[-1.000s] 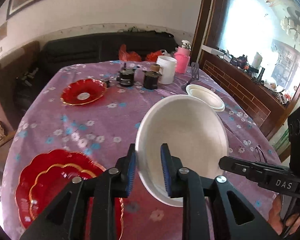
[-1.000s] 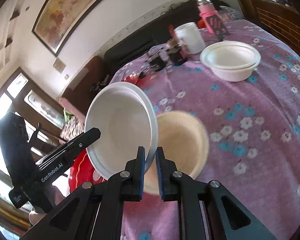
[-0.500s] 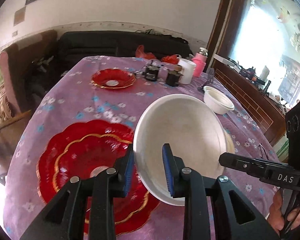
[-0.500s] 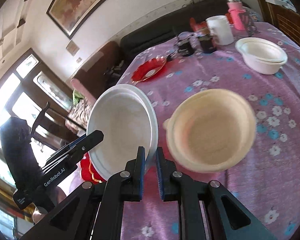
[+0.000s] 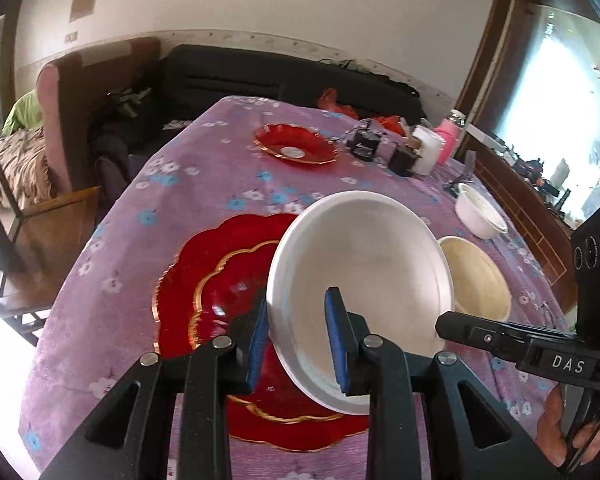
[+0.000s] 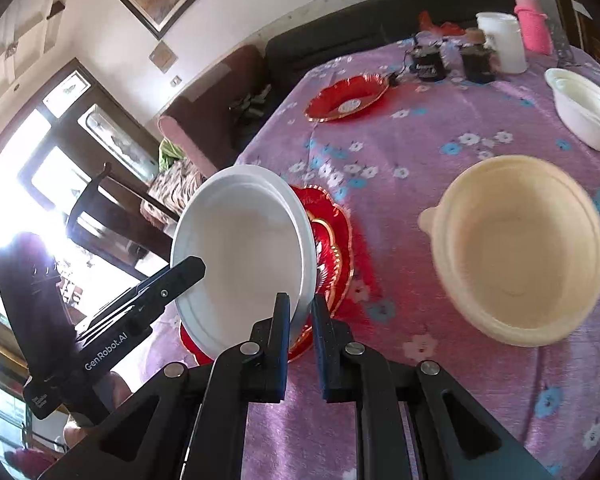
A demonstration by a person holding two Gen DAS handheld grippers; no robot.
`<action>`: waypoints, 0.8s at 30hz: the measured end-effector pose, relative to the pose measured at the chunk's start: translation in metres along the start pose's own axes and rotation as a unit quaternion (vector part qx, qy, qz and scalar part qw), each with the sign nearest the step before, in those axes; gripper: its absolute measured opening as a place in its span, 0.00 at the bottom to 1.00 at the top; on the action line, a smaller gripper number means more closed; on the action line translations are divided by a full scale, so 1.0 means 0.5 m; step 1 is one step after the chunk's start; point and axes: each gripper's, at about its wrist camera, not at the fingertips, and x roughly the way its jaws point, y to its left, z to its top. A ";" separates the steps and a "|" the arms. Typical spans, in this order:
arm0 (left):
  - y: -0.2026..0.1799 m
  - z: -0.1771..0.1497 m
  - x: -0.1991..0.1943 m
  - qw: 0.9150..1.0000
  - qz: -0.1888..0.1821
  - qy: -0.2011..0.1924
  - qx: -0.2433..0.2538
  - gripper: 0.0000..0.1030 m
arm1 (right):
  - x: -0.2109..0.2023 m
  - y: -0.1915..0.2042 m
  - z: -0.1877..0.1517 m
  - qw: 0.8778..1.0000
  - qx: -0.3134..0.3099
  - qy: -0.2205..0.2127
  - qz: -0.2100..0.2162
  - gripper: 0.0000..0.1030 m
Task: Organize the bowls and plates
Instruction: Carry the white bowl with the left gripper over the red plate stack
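The white bowl (image 5: 364, 280) is held tilted in the air above the near part of the table (image 5: 204, 184), over the large red scalloped plate (image 5: 220, 296) that lies flat by the near edge. Both grippers grasp it by the rim. The left gripper (image 5: 296, 336) has one blue pad outside the wall and one inside, jaws clenched on the rim. The right gripper (image 6: 300, 312) is clamped on the opposite rim, jaws nearly together. A cream bowl (image 6: 516, 248) rests on the cloth just beside the red plate, toward the right edge. A stack of white bowls (image 6: 588, 112) stands farther along the right edge. A small red dish (image 5: 296, 146) sits toward the far edge, near two dark jars (image 5: 384, 150), a white cup (image 6: 500, 42) and a pink bottle (image 6: 534, 26).
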 end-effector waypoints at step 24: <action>0.066 -0.012 0.033 0.999 0.016 0.023 -0.034 0.25 | 0.093 0.008 0.003 0.999 0.011 0.048 -0.003 0.13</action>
